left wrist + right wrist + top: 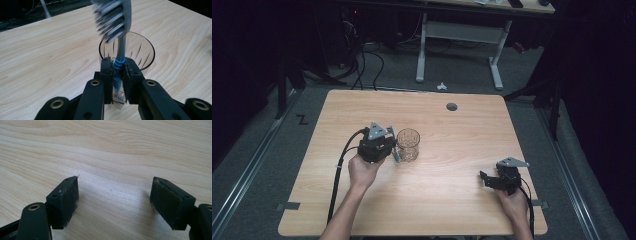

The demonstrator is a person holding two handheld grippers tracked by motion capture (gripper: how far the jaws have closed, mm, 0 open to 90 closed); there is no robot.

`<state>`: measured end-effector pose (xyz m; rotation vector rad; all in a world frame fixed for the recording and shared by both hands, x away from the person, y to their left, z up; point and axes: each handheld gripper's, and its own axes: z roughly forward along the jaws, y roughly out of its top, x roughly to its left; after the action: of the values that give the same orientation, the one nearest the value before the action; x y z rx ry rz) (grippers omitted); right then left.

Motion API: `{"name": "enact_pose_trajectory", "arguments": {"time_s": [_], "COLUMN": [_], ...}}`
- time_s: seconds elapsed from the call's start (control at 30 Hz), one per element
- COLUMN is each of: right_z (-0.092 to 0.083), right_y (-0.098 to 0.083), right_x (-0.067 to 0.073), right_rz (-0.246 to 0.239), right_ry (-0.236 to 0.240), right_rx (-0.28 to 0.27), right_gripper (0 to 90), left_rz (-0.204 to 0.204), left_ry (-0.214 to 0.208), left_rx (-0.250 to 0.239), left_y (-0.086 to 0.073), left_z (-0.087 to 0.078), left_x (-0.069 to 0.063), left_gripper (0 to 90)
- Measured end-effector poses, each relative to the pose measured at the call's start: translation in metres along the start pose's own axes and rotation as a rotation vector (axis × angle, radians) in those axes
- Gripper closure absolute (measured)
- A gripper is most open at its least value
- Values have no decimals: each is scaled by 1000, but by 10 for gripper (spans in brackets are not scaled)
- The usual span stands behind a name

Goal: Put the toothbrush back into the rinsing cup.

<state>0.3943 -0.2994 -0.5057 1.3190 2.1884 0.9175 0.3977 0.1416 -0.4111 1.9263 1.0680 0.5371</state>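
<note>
The glass (408, 144) is standing just beside the left tongs (395, 150), blocking their way forward. The right tongs (485, 179) are sitting well apart from it, with bare surface (452, 125) lying open between and beyond them.

Dim lab: wooden table (452, 200), floor cables (362, 65), adjustable desk frame (459, 35) behind.

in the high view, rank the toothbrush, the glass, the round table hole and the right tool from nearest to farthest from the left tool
1. Toothbrush: clamped in the left tool itself.
2. Glass: just to the tool's right, beside it.
3. Table hole: farther back and right, near the far edge.
4. Right tool: across the table, near the front right corner, jaws open on nothing.
</note>
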Motion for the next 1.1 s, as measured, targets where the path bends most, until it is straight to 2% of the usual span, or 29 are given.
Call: {"name": "enact_pose_trajectory", "arguments": {"time_s": [0.43,0.63,0.9,1.1], "right_z": [0,0,0,0], "right_y": [0,0,0,0], "right_x": [0,0,0,0], "right_rz": [0,0,0,0], "right_ry": [0,0,0,0], "right_rx": [0,0,0,0], "right_gripper": [231,231,231,231], "left_rz": [-29,-36,-58,-76], "left_ry": [-25,-31,-14,-1], "left_rx": [30,37,25,7], "left_y": [-3,-3,-3,-7], "left_z": [6,6,0,-8], "left_x": [2,3,6,8], "left_gripper": [774,668,532,493]}}
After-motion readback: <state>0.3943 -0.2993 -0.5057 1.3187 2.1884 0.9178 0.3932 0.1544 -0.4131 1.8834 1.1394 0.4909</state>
